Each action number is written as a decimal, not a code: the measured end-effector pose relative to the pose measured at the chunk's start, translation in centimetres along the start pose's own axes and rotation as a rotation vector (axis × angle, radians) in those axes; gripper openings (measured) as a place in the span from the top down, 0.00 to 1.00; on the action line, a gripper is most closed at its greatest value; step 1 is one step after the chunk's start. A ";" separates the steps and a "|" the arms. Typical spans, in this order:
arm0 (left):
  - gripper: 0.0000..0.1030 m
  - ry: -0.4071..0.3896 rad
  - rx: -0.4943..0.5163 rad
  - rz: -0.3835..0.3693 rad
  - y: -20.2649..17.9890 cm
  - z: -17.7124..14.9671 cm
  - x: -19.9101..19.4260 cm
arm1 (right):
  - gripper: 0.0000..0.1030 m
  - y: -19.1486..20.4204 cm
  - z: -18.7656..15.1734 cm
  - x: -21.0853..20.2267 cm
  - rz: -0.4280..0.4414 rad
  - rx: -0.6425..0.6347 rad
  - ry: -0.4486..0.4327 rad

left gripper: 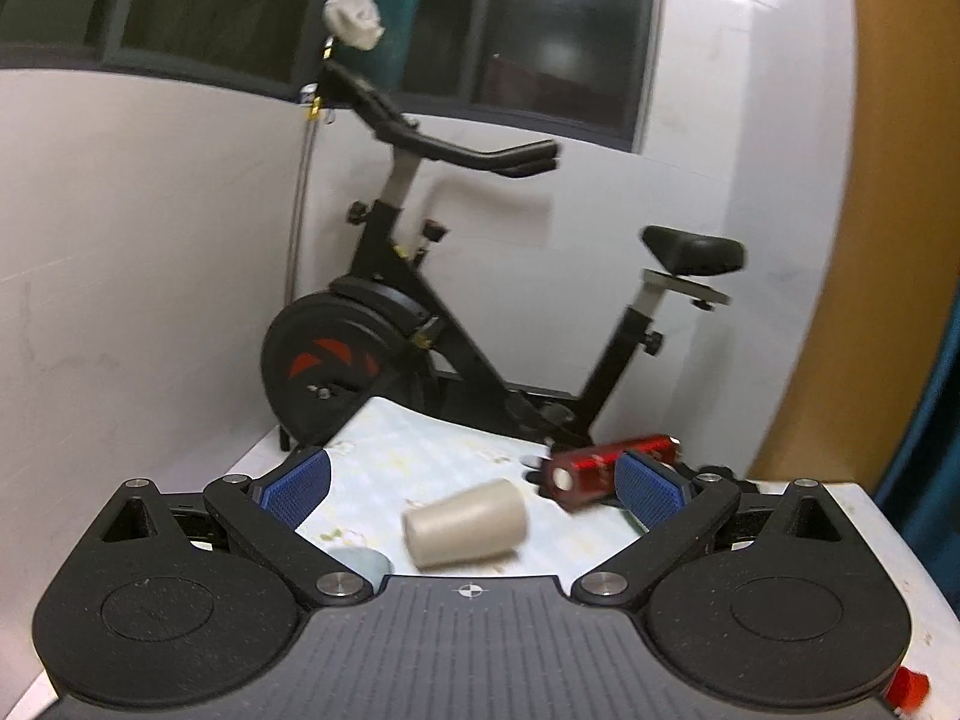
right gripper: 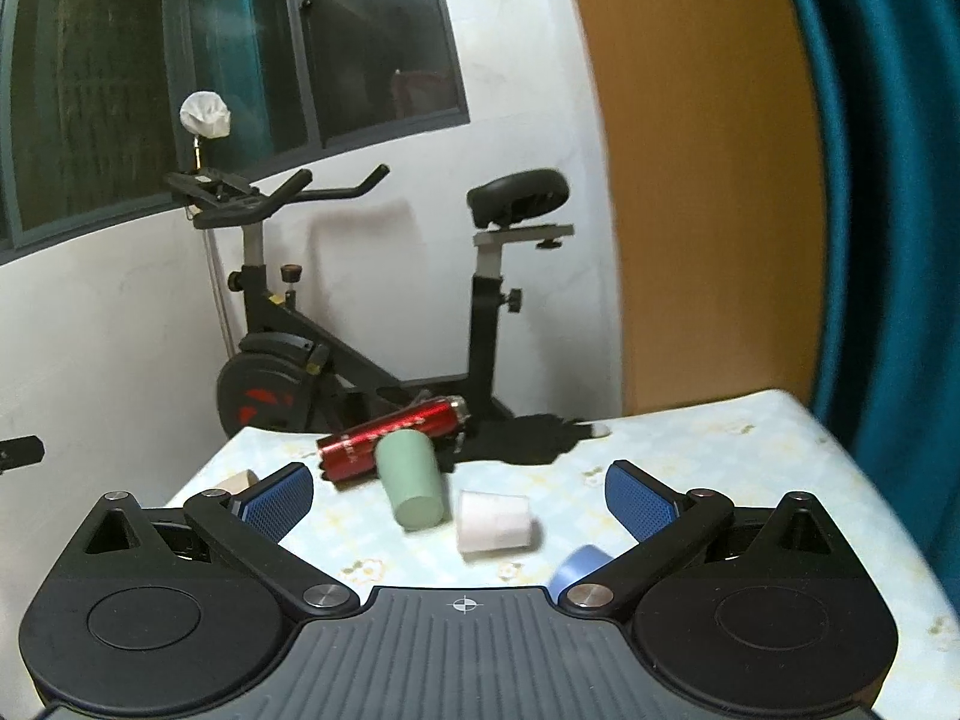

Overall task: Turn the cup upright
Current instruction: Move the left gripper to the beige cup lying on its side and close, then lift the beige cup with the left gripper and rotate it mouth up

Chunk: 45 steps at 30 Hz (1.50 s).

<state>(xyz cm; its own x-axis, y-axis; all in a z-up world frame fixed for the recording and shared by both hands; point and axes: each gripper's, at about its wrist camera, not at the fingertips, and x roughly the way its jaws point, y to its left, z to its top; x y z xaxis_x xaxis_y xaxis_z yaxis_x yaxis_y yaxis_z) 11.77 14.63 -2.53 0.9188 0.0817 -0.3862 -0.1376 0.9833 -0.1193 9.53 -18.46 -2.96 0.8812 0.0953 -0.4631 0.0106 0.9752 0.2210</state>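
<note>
A beige cup (left gripper: pixel 465 522) lies on its side on the table, between the fingers of my left gripper (left gripper: pixel 474 489), which is open and empty above it. In the right wrist view a green cup (right gripper: pixel 412 483) and a pale pink cup (right gripper: pixel 493 520) lie on their sides between the fingers of my right gripper (right gripper: pixel 459 501), open and empty. A blue cup (right gripper: pixel 579 564) shows partly by the right finger. The beige cup's edge (right gripper: pixel 237 482) peeks out behind the left finger. A grey-blue cup (left gripper: pixel 360 561) is partly hidden under my left gripper.
A red metal bottle (right gripper: pixel 393 438) lies on its side at the table's far edge, also in the left wrist view (left gripper: pixel 606 468). The table has a pale flowered cloth (right gripper: pixel 690 444). An exercise bike (right gripper: pixel 360 300) stands behind it against the white wall. A blue curtain (right gripper: pixel 888 180) hangs at right.
</note>
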 end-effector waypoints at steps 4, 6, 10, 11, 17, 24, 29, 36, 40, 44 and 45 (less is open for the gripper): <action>0.01 0.057 -0.013 0.034 1.3 0.1 3.1 | 0.00 0.9 0.3 2.5 0.025 0.007 0.034; 0.01 0.108 -0.036 0.043 2.3 -0.5 4.7 | 0.00 1.3 0.3 3.5 0.027 -0.004 0.049; 0.02 0.218 -0.104 0.099 4.1 -2.7 8.3 | 0.00 1.3 -0.3 5.3 0.017 -0.007 0.085; 0.02 0.254 -0.121 0.114 4.5 -3.3 9.4 | 0.00 1.2 -0.6 5.7 0.012 -0.003 0.098; 0.14 0.351 -0.247 0.128 6.1 -4.8 12.3 | 0.00 0.5 -1.7 6.9 -0.011 0.002 0.141; 0.14 0.285 -0.136 0.058 4.1 -2.6 14.0 | 0.00 -0.6 -2.1 7.5 -0.028 0.021 0.159; 0.14 0.288 -0.152 -0.012 3.4 -1.1 17.7 | 0.00 -0.6 -2.5 8.1 -0.030 0.016 0.175; 0.15 0.345 -0.286 -0.074 3.4 -2.2 22.7 | 0.00 -1.1 -2.6 8.3 -0.060 0.009 0.185; 0.14 0.366 -0.262 -0.093 3.1 -2.9 22.8 | 0.00 -1.8 -2.8 8.5 -0.075 0.019 0.188; 0.14 0.382 -0.249 -0.109 2.7 -3.1 22.3 | 0.00 -1.8 -2.9 8.8 -0.073 0.020 0.195; 0.14 0.387 -0.244 -0.120 2.7 -3.1 22.1 | 0.00 -1.7 -3.0 8.9 -0.070 0.018 0.199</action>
<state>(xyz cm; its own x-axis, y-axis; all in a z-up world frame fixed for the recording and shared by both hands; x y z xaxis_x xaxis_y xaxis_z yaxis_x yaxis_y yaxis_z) 30.55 18.61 -14.21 0.7341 -0.1423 -0.6639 -0.1647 0.9113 -0.3775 15.96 -18.64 -10.02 0.7674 0.0670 -0.6376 0.0781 0.9773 0.1967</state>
